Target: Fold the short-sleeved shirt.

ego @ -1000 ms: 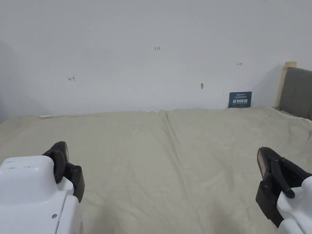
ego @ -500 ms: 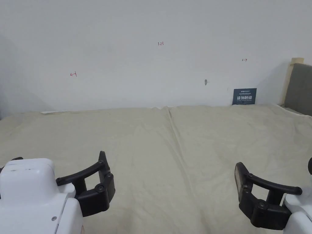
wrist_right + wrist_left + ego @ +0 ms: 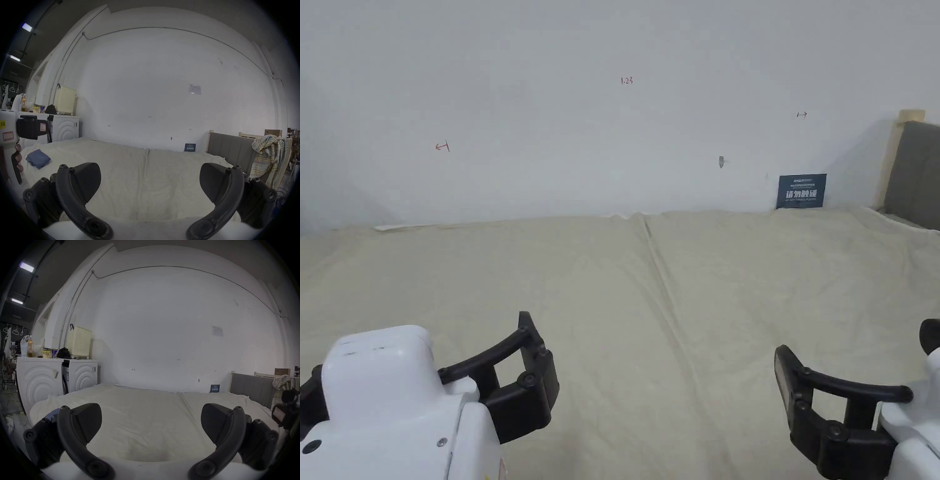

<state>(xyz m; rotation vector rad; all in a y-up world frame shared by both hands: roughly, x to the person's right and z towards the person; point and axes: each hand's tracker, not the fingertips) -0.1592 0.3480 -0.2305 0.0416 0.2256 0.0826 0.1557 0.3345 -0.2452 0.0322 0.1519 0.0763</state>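
Both the left gripper [image 3: 151, 423] and right gripper [image 3: 150, 182] stood apart, empty; the folded blue shirt [image 3: 38, 158] on the bed [image 3: 650, 325] appeared soft, light, best taken at its edges.

Beige sheet [image 3: 675, 300] meets white wall [image 3: 550, 94]; grey headboard [image 3: 915, 172].

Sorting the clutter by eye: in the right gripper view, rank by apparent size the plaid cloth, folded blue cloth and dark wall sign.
1. Plaid cloth
2. Folded blue cloth
3. Dark wall sign
Nearness differs, so true sizes stay unsure.

Probably a workshop-like laundry room: bed [image 3: 146, 170], washing machines [image 3: 40, 378], hangers [image 3: 15, 331].
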